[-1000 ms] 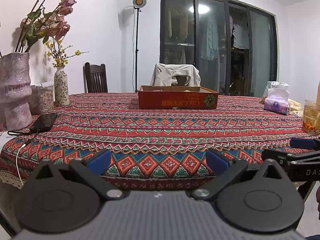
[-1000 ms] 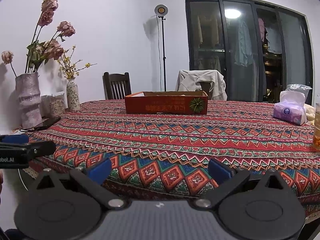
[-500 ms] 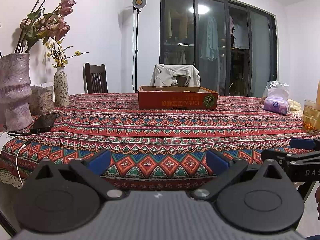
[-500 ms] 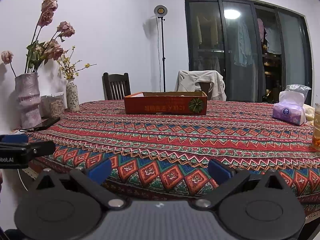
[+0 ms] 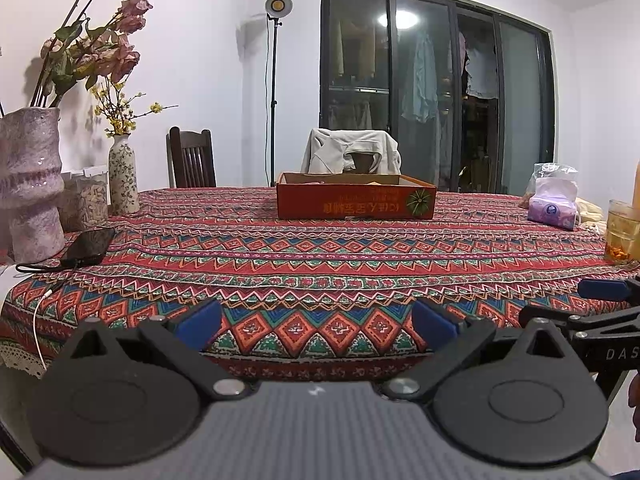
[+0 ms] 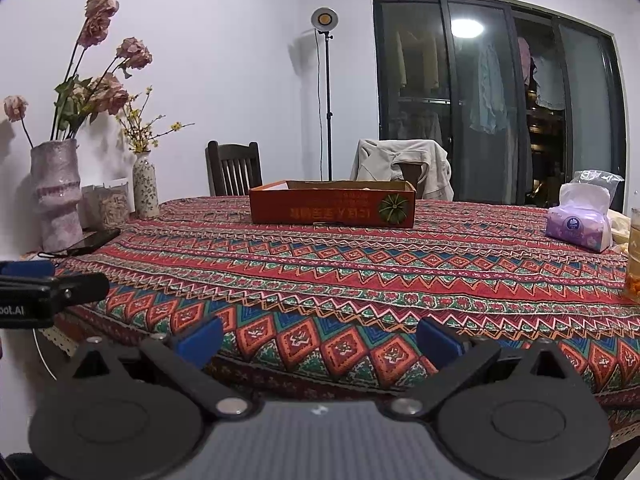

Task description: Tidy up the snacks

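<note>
Patterned red cloth covers the worktop (image 5: 320, 256), which fills the middle of both frames. Just above the centre of each view sits a shallow red cardboard box (image 5: 355, 200), open-topped and well apart from both tools; it is probably the place meant for the snacks, though its contents cannot be seen from this low angle. No loose snack is identifiable. Along the left edge stand a tall vase (image 5: 30, 176), a small vase (image 5: 122, 180) and a phone (image 5: 89, 245); at right, a tissue pack (image 5: 554, 204) and a glass (image 5: 622, 232). The left hand-held gripper (image 5: 316, 320) and right hand-held gripper (image 6: 320, 334) hover at the near edge, blue pads spread, holding nothing, likely poised to start.
</note>
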`<state>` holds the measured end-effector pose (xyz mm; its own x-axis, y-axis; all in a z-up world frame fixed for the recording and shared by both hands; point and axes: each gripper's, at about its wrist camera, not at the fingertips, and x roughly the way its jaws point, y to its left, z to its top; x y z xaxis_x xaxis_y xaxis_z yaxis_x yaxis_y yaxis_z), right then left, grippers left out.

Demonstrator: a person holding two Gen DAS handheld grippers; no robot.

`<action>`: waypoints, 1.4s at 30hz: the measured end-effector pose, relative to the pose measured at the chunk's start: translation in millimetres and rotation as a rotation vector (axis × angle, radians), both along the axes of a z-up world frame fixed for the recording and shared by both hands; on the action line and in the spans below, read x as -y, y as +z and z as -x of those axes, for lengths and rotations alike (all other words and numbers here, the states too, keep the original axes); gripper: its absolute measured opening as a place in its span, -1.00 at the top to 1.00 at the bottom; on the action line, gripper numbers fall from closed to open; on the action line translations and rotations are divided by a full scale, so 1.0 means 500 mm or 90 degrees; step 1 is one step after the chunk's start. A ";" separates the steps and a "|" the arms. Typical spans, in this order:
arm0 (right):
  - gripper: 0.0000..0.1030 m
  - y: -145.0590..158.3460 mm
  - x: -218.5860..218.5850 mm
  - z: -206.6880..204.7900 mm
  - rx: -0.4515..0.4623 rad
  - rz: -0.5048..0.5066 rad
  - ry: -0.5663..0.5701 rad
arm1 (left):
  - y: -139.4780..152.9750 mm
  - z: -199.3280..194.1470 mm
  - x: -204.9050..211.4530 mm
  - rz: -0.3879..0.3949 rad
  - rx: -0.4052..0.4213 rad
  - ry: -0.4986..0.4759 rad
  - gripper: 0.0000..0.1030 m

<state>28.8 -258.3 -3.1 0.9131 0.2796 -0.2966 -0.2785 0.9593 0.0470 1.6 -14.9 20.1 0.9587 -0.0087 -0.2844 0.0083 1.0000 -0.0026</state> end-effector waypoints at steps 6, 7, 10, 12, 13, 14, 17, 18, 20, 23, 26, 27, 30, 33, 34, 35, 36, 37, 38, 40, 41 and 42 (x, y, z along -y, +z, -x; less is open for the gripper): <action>-1.00 0.000 0.003 0.003 0.005 -0.001 -0.001 | 0.001 -0.001 0.000 -0.002 0.000 0.001 -1.00; -1.00 0.001 0.004 0.002 0.006 -0.002 -0.002 | 0.001 0.000 0.001 -0.003 0.000 0.001 -1.00; -1.00 0.001 0.006 0.002 0.006 -0.003 -0.003 | 0.002 0.001 0.002 -0.003 0.003 0.000 -1.00; -1.00 0.000 0.006 0.003 0.007 -0.003 -0.003 | 0.001 0.001 0.003 -0.007 0.004 0.000 -1.00; -1.00 0.001 0.006 0.003 0.006 -0.003 -0.003 | 0.001 0.001 0.004 -0.007 0.002 -0.002 -1.00; -1.00 0.000 0.006 0.003 0.006 -0.003 -0.003 | 0.001 0.000 0.004 -0.006 0.000 -0.004 -1.00; -1.00 0.000 0.007 0.003 0.006 -0.002 -0.003 | -0.001 -0.002 0.005 -0.006 -0.001 -0.003 -1.00; -1.00 0.000 0.007 0.003 0.005 -0.002 -0.003 | -0.002 -0.002 0.005 -0.007 -0.001 -0.002 -1.00; -1.00 0.002 0.008 0.003 0.006 -0.003 -0.003 | -0.002 -0.001 0.004 -0.006 0.001 -0.003 -1.00; -1.00 0.002 0.009 0.004 0.007 -0.003 -0.004 | -0.002 0.000 0.005 -0.005 0.004 -0.005 -1.00; -1.00 0.002 0.010 0.004 0.007 -0.002 -0.004 | -0.002 0.001 0.006 -0.005 0.006 -0.004 -1.00; -1.00 0.003 0.010 0.004 0.008 -0.002 -0.005 | -0.002 0.000 0.006 -0.005 0.005 -0.003 -1.00; -1.00 0.005 0.011 0.004 0.010 -0.002 -0.004 | -0.003 0.001 0.006 -0.005 0.005 -0.004 -1.00; -1.00 0.005 0.011 0.003 0.009 -0.001 -0.004 | -0.001 0.002 0.007 -0.006 0.006 -0.007 -1.00; -1.00 0.005 0.011 0.003 0.010 -0.001 -0.004 | -0.001 0.003 0.008 -0.006 0.007 -0.007 -1.00; -1.00 0.005 0.011 0.003 0.010 -0.002 -0.004 | 0.000 0.003 0.008 -0.006 0.007 -0.007 -1.00; -1.00 0.005 0.011 0.003 0.010 -0.001 -0.004 | 0.000 0.004 0.008 -0.006 0.007 -0.007 -1.00; -1.00 0.005 0.011 0.003 0.009 -0.001 -0.004 | 0.000 0.004 0.008 -0.006 0.007 -0.007 -1.00; -1.00 0.005 0.011 0.003 0.010 -0.001 -0.004 | 0.000 0.003 0.008 -0.006 0.007 -0.007 -1.00; -1.00 0.005 0.011 0.003 0.010 -0.001 -0.004 | 0.000 0.004 0.008 -0.006 0.006 -0.007 -1.00; -1.00 0.005 0.011 0.003 0.010 -0.002 -0.004 | 0.000 0.003 0.008 -0.005 0.006 -0.008 -1.00; -1.00 0.005 0.011 0.003 0.010 -0.002 -0.004 | 0.000 0.004 0.008 -0.004 0.006 -0.010 -1.00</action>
